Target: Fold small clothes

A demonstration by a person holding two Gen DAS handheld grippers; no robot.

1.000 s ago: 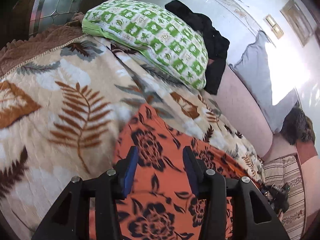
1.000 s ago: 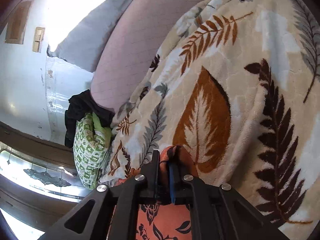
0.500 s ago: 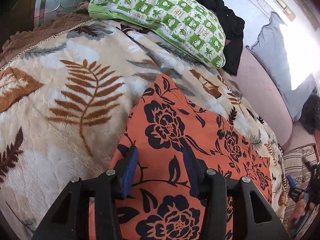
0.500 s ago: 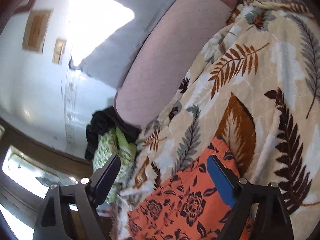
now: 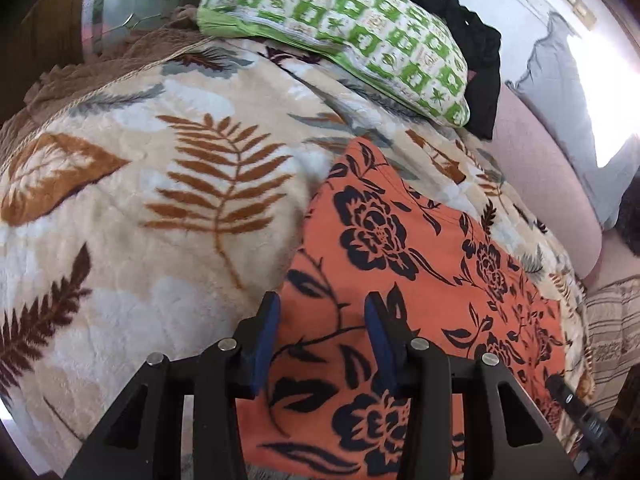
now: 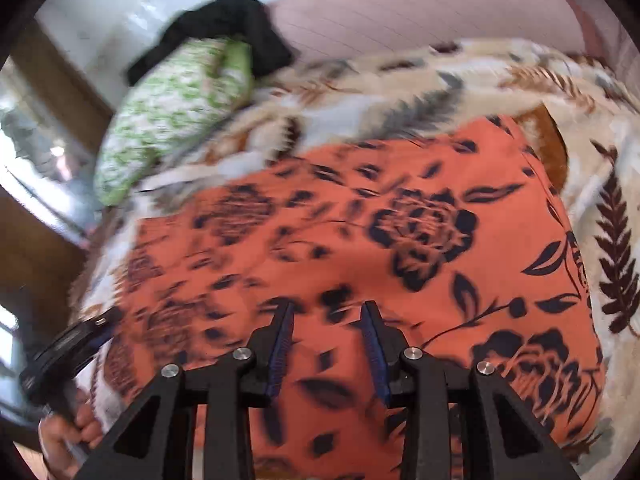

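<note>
An orange garment with dark flowers [image 5: 404, 256] lies spread flat on a leaf-patterned blanket [image 5: 168, 200]. It also fills the right wrist view [image 6: 360, 232]. My left gripper [image 5: 322, 312] is open and empty, just above the garment's near left part. My right gripper [image 6: 328, 312] is open and empty above the garment's near middle. The left gripper's body shows at the left edge of the right wrist view [image 6: 68, 352], held by a hand. The right gripper's body shows at the lower right of the left wrist view [image 5: 580, 412].
A green and white pillow [image 5: 344, 36] lies at the back of the bed with a black cloth [image 5: 472, 48] behind it. A pink bolster [image 5: 548, 196] runs along the far side. A striped cushion [image 5: 612, 328] sits at the right.
My right gripper let go of the garment's corner, opened, and swung over the spread garment. My left gripper drew back slightly, staying open. The garment now lies flatter.
</note>
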